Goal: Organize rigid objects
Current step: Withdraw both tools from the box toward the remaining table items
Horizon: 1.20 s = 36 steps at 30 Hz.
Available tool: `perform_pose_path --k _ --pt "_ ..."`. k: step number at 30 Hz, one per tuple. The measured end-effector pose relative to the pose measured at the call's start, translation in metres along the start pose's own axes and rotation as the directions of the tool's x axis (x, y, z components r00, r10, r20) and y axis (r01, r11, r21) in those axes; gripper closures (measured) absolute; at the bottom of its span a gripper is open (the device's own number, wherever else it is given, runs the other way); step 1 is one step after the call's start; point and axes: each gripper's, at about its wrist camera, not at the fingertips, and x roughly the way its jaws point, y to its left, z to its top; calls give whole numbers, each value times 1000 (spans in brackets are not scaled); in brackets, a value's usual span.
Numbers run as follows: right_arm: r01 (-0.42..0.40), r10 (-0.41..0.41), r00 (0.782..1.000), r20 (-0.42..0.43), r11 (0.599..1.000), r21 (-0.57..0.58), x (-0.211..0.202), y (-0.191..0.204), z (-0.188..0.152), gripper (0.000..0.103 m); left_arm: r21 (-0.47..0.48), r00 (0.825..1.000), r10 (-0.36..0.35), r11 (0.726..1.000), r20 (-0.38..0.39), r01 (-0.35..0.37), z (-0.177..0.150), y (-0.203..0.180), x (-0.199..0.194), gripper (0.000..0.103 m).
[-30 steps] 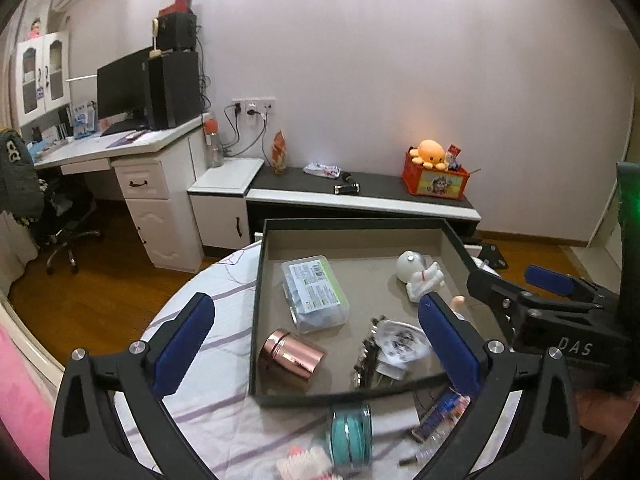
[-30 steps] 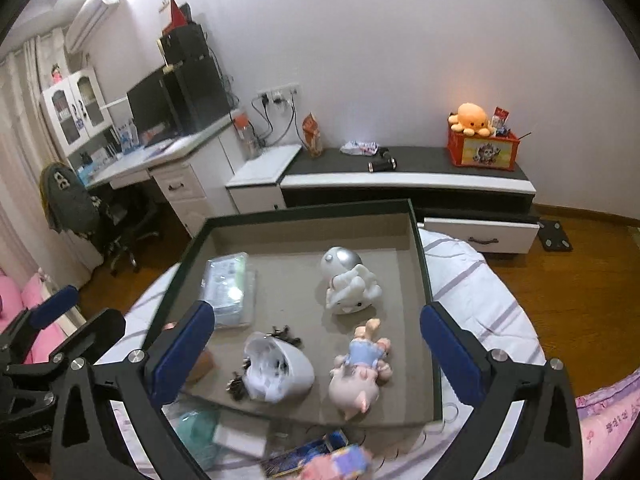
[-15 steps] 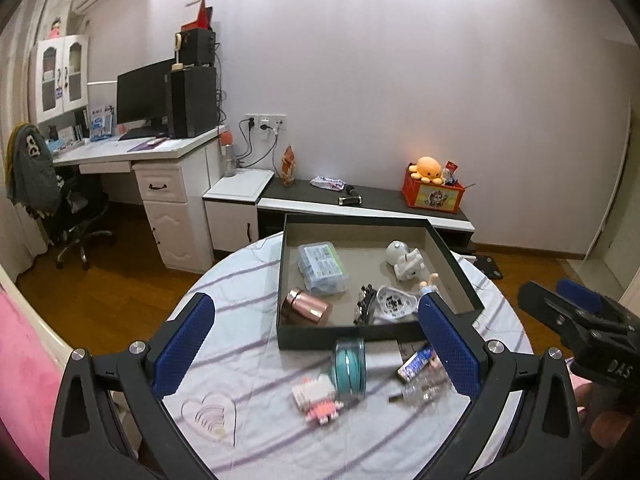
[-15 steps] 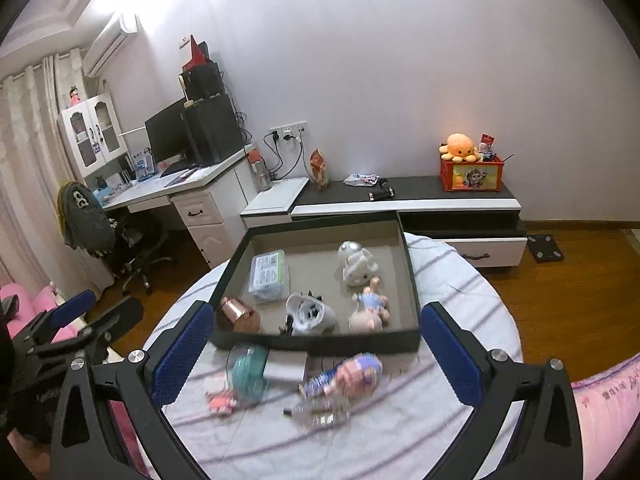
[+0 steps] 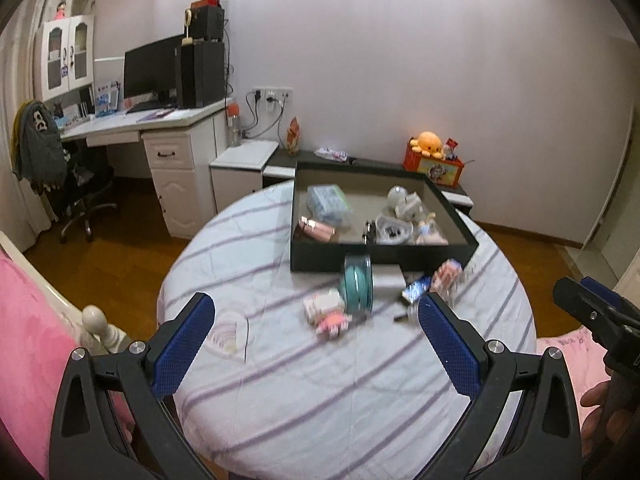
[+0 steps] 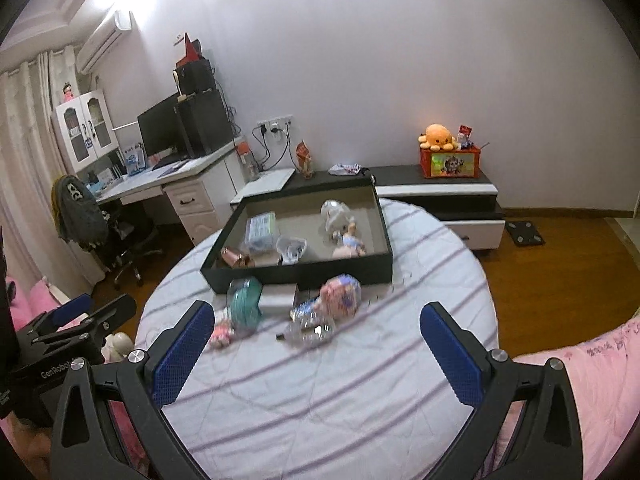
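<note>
Two grippers hang above the near edge of the round counter (image 5: 280, 380), which is draped in a white cloth with purple stripes. The left gripper (image 5: 316, 344) has its blue-padded fingers spread wide with nothing between them; the right gripper (image 6: 316, 352) is spread just as wide and also holds nothing. Both are well apart from the objects.

A dark shallow tray (image 6: 304, 272) sits toward the far edge of the counter. Inside it lie a clear plastic packet (image 6: 262, 230) at the left, a rose-gold metal cylinder (image 6: 236, 258) on its side in the near left corner, a clear domed piece with dark bits under it (image 6: 292, 248) near the middle, a white figurine (image 6: 334, 216) toward the back, and a small doll in blue (image 6: 350, 242) near the right wall.

Just outside the tray's near wall, a teal disc-shaped case (image 5: 357, 284) stands on edge beside a small white box (image 5: 386, 282). Nearby lie a pink and white toy (image 5: 328, 314), a pink and blue packaged figure (image 6: 340, 292), and a clear plastic item (image 6: 310, 326), all blurred
</note>
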Motion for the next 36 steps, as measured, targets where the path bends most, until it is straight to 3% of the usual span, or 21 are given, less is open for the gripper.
perform_pose_path --k 7,25,36 --pt "-2 2 1000 -30 1000 -3 -4 0 -17 0 -5 1000 4 1000 -16 -4 -15 3 -5 0" --pt "2 -2 999 -43 1000 1 -5 -2 -21 0 -11 1000 -10 1000 -26 9 -20 2 -3 0" --pt "43 -46 989 -143 999 -24 48 4 -28 0 3 991 13 1000 -136 -13 -31 -5 60 0"
